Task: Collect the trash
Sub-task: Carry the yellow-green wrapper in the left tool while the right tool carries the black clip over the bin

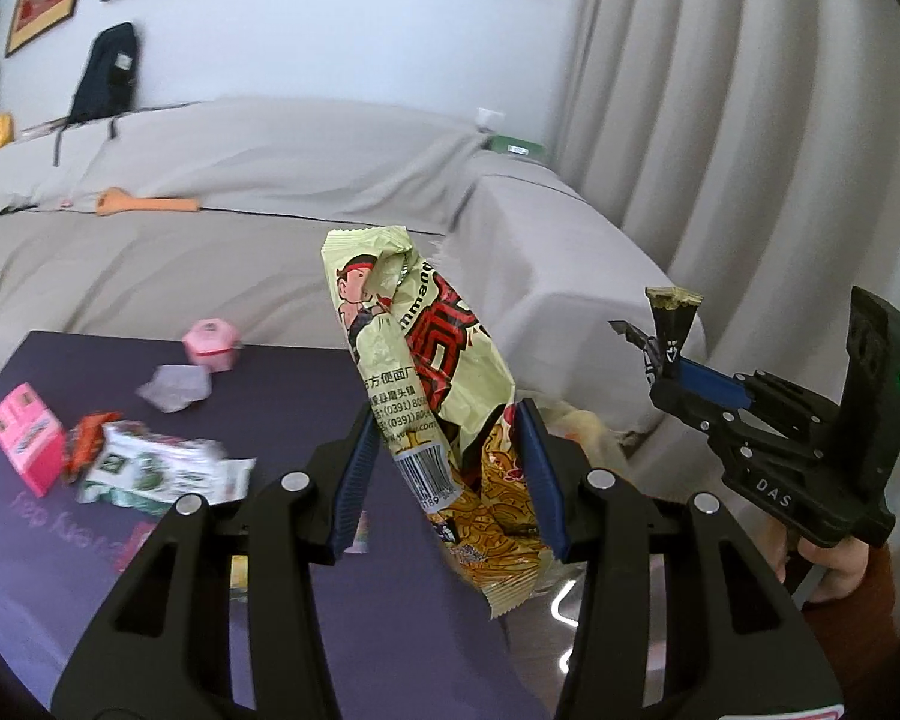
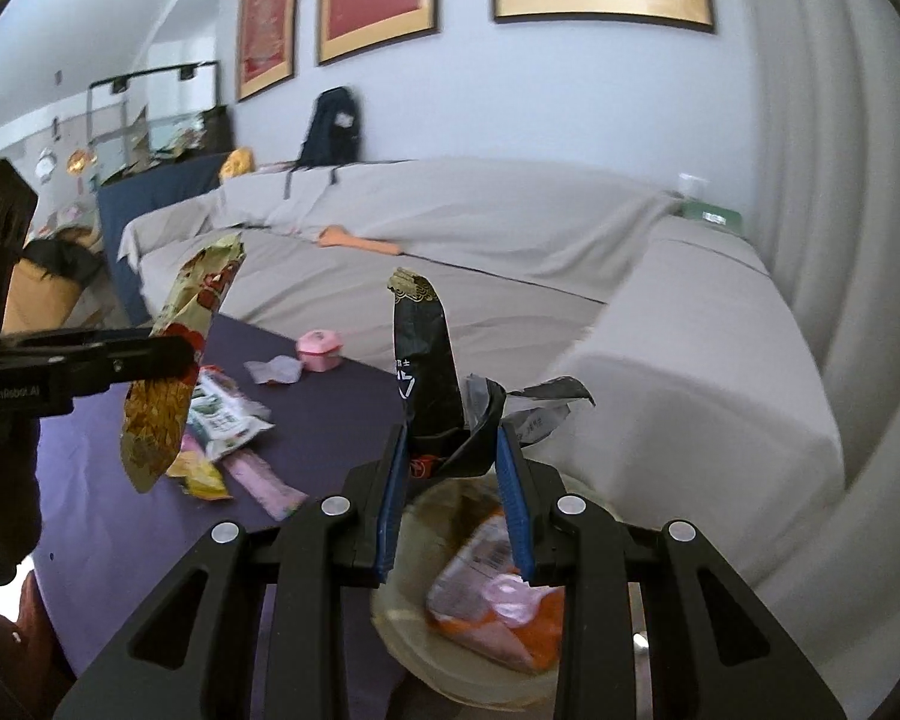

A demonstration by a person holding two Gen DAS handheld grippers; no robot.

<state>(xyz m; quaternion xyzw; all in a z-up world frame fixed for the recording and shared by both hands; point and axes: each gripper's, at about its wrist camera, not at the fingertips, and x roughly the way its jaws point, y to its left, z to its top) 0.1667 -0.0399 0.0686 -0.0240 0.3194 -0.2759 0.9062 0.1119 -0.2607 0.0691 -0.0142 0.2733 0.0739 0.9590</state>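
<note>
The left gripper (image 1: 450, 468) pinches a cream noodle wrapper (image 1: 426, 372) between its blue pads, and the wrapper stands up above the dark purple table (image 1: 60, 540). The right gripper (image 2: 453, 480) is pressed together on a black wrapper (image 2: 426, 360), which is crumpled and torn at its side. In the right wrist view, a pale round bin (image 2: 414, 654) sits directly below the right gripper, just beside the table edge, and it already contains an orange and pink packet (image 2: 486, 594).

On the table, farther away, more trash waits: a green and white packet (image 1: 150, 468), a pink box (image 1: 27, 438), a crumpled grey wrapper (image 1: 174, 387) and a small pink container (image 1: 210, 345). Behind the table stands a sofa under a grey cover (image 1: 270, 192).

I think the risk is in the release. Both wrappers are light and stiff, so one may catch on a pad or drift and land outside the bin, especially the noodle wrapper, which seems to hang over the table and not over the bin.

The bin is blurred and partly hidden by the right gripper, so its depth is unclear.
</note>
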